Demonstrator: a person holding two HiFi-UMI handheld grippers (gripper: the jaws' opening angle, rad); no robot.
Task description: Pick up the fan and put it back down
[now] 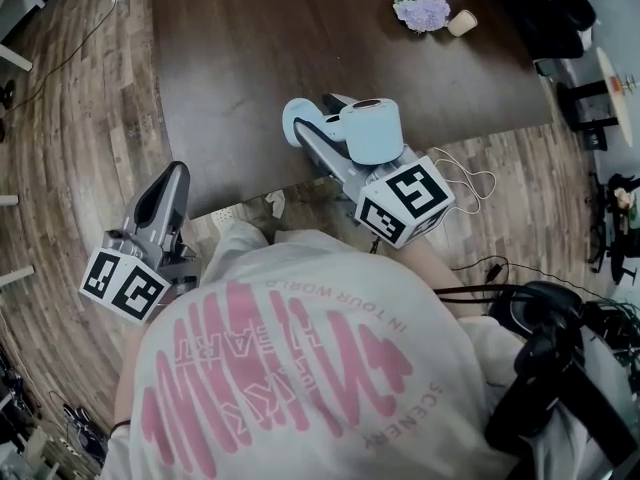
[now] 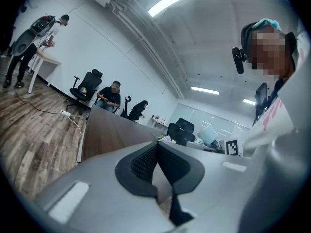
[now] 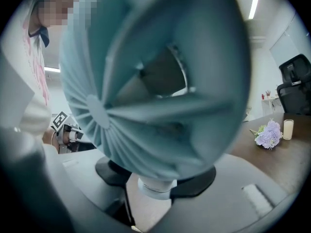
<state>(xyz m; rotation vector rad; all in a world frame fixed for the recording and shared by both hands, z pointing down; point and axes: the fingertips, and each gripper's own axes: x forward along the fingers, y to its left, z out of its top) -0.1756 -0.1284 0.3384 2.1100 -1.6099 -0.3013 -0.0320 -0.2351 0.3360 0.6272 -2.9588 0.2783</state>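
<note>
My right gripper [image 1: 322, 128] holds a light-blue fan [image 1: 372, 131] in the air over the front edge of the dark table [image 1: 300, 48]. In the right gripper view the fan's ribbed head [image 3: 160, 81] fills the picture. Its white neck is clamped between the black pads of the right gripper [image 3: 155, 186]. My left gripper [image 1: 172, 183] hangs over the wood floor left of the table, apart from the fan. The left gripper view shows the left gripper [image 2: 156, 164] with its black pads meeting and nothing between them.
A purple flower bunch [image 1: 422, 10] and a small cream cup [image 1: 461, 23] lie at the table's far right. A white cable [image 1: 470, 178] loops on the floor by my right gripper. Black office chairs [image 1: 550, 8] stand to the right. Several people [image 2: 109, 97] are across the room.
</note>
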